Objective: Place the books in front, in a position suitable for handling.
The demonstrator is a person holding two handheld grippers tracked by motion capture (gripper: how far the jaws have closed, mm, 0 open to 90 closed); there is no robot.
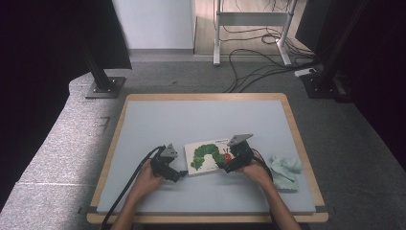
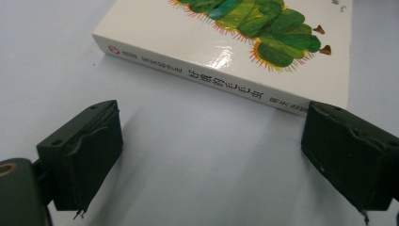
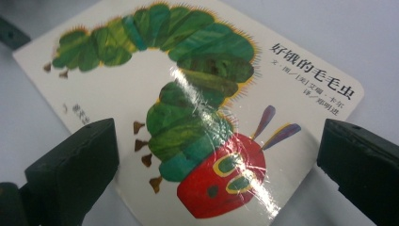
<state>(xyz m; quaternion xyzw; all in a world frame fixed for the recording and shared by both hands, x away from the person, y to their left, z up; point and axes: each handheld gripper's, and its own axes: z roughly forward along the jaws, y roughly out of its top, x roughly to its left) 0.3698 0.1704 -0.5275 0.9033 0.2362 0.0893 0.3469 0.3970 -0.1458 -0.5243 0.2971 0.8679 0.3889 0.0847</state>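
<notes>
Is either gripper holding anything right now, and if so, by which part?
Nothing is held. The left gripper is open just short of the book's spine, and the right gripper hangs open over the cover's caterpillar head end.

My table (image 1: pixel 143 143), pale grey-blue top with a light wooden rim, a closed picture book (image 1: pixel 209 155) lying flat near its middle (green caterpillar on the white cover), a crumpled pale green cloth (image 1: pixel 286 171) toward the right edge, well apart from the book.
</notes>
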